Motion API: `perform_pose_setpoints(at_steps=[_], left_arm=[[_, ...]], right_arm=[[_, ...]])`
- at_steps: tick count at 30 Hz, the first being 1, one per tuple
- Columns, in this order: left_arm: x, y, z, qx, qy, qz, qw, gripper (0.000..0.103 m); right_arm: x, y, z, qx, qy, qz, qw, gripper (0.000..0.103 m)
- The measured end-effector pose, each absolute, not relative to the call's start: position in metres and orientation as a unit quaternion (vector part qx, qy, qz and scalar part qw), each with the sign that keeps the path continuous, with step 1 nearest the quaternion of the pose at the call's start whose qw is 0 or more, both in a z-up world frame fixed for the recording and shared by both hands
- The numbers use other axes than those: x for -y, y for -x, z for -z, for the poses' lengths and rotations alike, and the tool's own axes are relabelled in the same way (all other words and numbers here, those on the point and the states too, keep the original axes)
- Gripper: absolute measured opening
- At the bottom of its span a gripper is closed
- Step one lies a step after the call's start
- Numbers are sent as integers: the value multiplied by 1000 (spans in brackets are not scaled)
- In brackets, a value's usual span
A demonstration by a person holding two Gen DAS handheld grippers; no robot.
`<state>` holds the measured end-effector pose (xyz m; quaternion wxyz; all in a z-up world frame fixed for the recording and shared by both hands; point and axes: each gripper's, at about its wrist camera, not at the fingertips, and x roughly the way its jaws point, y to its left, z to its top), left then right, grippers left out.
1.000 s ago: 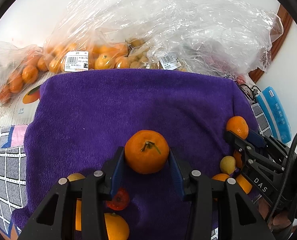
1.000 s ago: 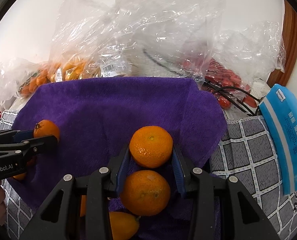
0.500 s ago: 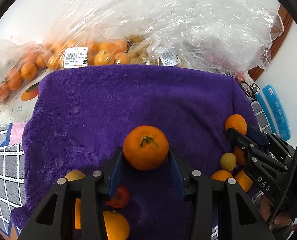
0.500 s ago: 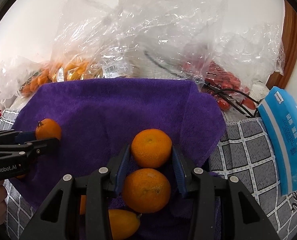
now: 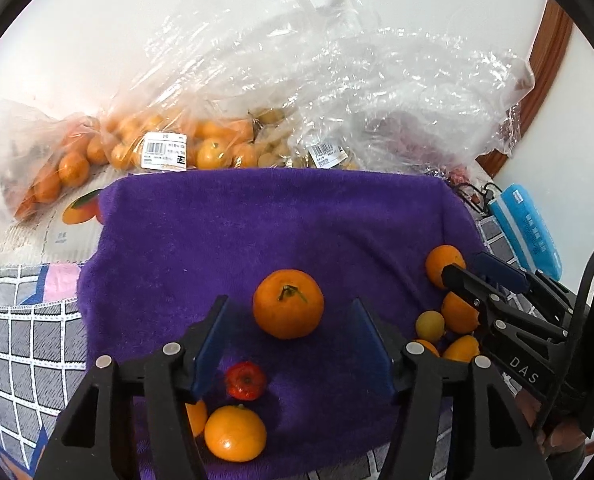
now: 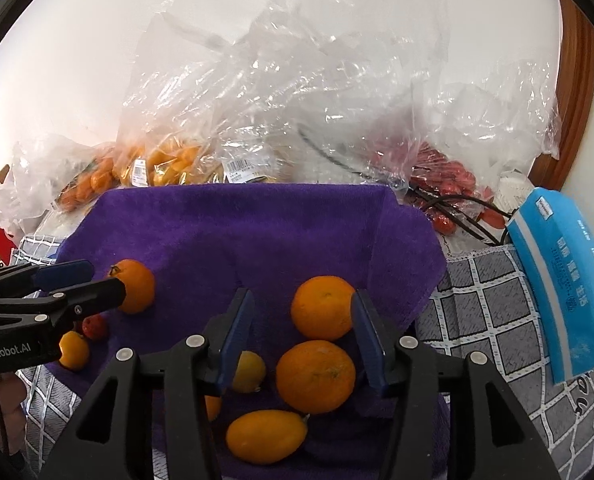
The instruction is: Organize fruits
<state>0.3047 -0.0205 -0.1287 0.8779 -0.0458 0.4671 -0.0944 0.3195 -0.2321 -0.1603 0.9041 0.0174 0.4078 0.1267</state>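
In the left wrist view, the left claw [image 5: 289,332] is released, its blue-padded fingers [image 5: 211,340] spread wide of a round orange mandarin with a green stem [image 5: 288,303] that sits on the purple terry towel [image 5: 257,224], clear of both pads. Nearer the camera lie a small red tomato-like fruit [image 5: 246,380] and another orange mandarin [image 5: 235,433]. At the right, the right claw [image 5: 467,268] reaches in beside a cluster of small orange and yellow fruits [image 5: 445,326]. Clear plastic bags of oranges [image 5: 169,148] are heaped behind the towel. In the right wrist view, the right claw [image 6: 301,332] is likewise released, a smooth orange mandarin [image 6: 323,307] resting against its right pad, apart from the left one. A second mandarin [image 6: 315,376] lies just below it, touching, with an oval yellow-orange kumquat [image 6: 266,435] nearest the camera. A blue tissue pack [image 6: 565,304] lies on the grey checked cloth [image 6: 481,312].
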Motion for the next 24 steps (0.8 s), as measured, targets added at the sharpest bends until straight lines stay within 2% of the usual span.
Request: perform_pose_setpoints(at_steps=[11,15,24], left_arm=[[14,-270,99,-445,32,86,891,61],[12,-249,84,-433,29,86,897,68],[2,-191,51,-406,32,77,910,79]], right_arm=[[233,-283,125,-407,-22,-92,908,56],[237,-257,105,-399,-26,-74,913,61],[249,-195,63,-391,-44,-54,918,61]])
